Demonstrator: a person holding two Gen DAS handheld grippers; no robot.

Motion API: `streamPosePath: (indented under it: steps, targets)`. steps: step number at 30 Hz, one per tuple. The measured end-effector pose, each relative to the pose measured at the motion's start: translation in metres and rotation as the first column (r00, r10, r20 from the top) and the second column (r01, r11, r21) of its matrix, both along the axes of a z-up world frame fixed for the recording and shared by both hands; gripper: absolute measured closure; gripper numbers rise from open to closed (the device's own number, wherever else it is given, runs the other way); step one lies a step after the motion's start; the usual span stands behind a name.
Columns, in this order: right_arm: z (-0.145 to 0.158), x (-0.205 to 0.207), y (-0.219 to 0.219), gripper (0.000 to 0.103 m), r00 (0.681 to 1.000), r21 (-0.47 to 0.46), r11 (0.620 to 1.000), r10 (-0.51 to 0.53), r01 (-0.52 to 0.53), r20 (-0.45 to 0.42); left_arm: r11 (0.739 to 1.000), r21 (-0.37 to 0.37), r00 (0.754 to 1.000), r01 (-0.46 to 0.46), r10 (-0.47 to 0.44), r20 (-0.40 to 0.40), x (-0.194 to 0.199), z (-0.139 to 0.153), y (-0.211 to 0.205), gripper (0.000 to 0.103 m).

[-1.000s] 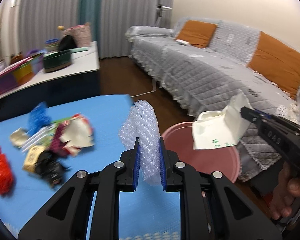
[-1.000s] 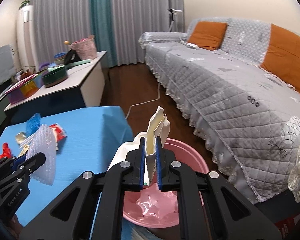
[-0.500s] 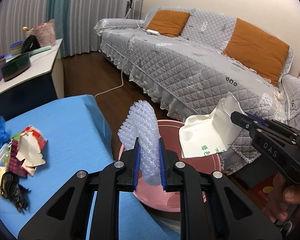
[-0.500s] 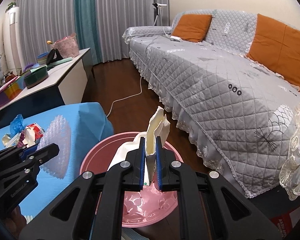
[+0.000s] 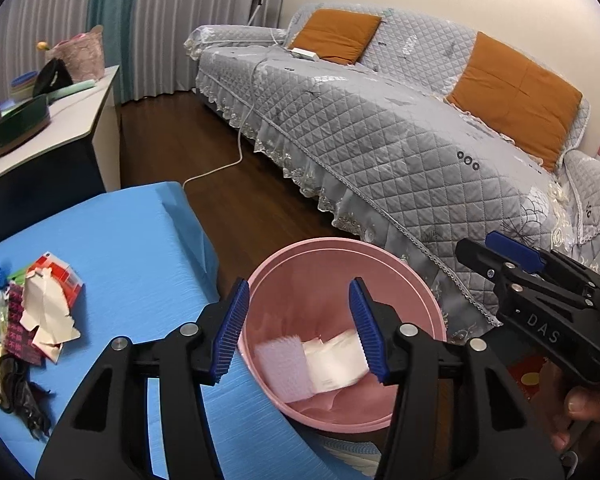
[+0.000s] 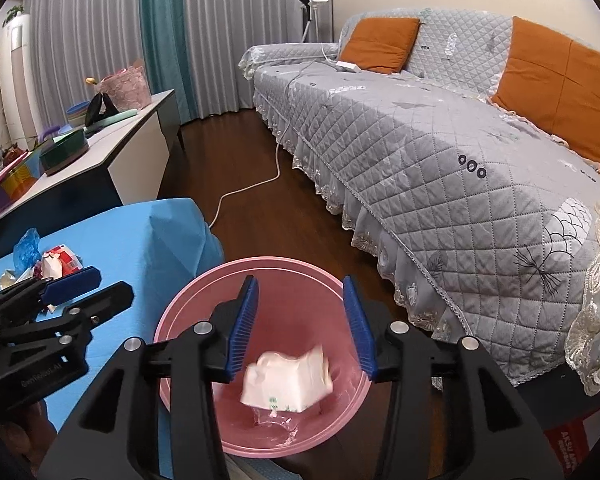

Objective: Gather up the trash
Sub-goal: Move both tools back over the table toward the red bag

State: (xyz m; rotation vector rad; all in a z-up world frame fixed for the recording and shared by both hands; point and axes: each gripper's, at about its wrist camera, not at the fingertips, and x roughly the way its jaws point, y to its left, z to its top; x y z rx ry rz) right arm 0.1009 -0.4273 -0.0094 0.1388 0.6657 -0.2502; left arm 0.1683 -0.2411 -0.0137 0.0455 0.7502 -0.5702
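Observation:
A pink bin (image 5: 380,264) (image 6: 188,304) stands on the floor beside the blue table. My left gripper (image 5: 298,330) is open and empty above the bin. Inside lie the bubble wrap piece (image 5: 284,368) and the white paper wrapper (image 5: 336,360). My right gripper (image 6: 302,330) is open and empty above the bin; the white wrapper (image 6: 288,382) is blurred below it, inside the bin. A pile of trash (image 5: 40,312) (image 6: 56,260) lies on the blue table (image 5: 132,248) (image 6: 140,240) at the left.
A grey quilted sofa (image 5: 400,132) (image 6: 440,152) with orange cushions fills the right side. A white cable (image 6: 252,188) runs over the dark wood floor. A white sideboard (image 5: 60,100) (image 6: 112,148) with boxes and bowls stands at the back left.
Both grippers opened. The bubble wrap dropped from my left gripper and the white wrapper from my right gripper into the pink bin.

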Motion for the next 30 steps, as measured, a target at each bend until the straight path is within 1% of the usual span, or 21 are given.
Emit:
streamPosePath:
  steps: [4, 10, 14, 18, 19, 21, 24, 30]
  targets:
    - [0.003, 0.002, 0.005, 0.058, 1.0, -0.003, 1.0, 0.01, -0.01, 0.008, 1.0, -0.005, 1.0, -0.016, 0.016, -0.001, -0.004, 0.003, 0.009, 0.052]
    - [0.01, 0.004, 0.021, 0.058, 0.999, 0.0, 1.0, 0.028, -0.028, 0.027, 0.998, -0.015, 0.998, -0.053, 0.054, 0.021, -0.016, 0.017, 0.031, 0.052]
    - [0.016, 0.005, 0.039, 0.058, 0.997, -0.005, 0.998, 0.057, -0.057, 0.043, 0.995, -0.024, 0.994, -0.094, 0.095, 0.045, -0.025, 0.031, 0.053, 0.052]
    - [0.023, 0.006, 0.056, 0.059, 0.994, 0.012, 0.996, 0.09, -0.091, 0.065, 0.99, -0.028, 0.988, -0.139, 0.141, 0.065, -0.032, 0.045, 0.08, 0.052]
    - [0.026, 0.006, 0.061, 0.061, 0.992, 0.022, 0.995, 0.099, -0.101, 0.073, 0.988, -0.027, 0.985, -0.154, 0.156, 0.073, -0.035, 0.05, 0.088, 0.052]
    - [0.03, 0.005, 0.069, 0.074, 0.989, 0.042, 0.992, 0.118, -0.122, 0.087, 0.984, -0.026, 0.98, -0.176, 0.178, 0.085, -0.038, 0.057, 0.102, 0.052]
    - [0.036, 0.006, 0.086, 0.082, 0.983, 0.066, 0.985, 0.152, -0.159, 0.105, 0.976, -0.019, 0.971, -0.216, 0.217, 0.096, -0.043, 0.068, 0.127, 0.052]
    - [0.048, 0.009, 0.125, 0.082, 0.961, 0.095, 0.964, 0.232, -0.247, 0.149, 0.955, -0.006, 0.948, -0.295, 0.294, 0.124, -0.052, 0.086, 0.186, 0.052]
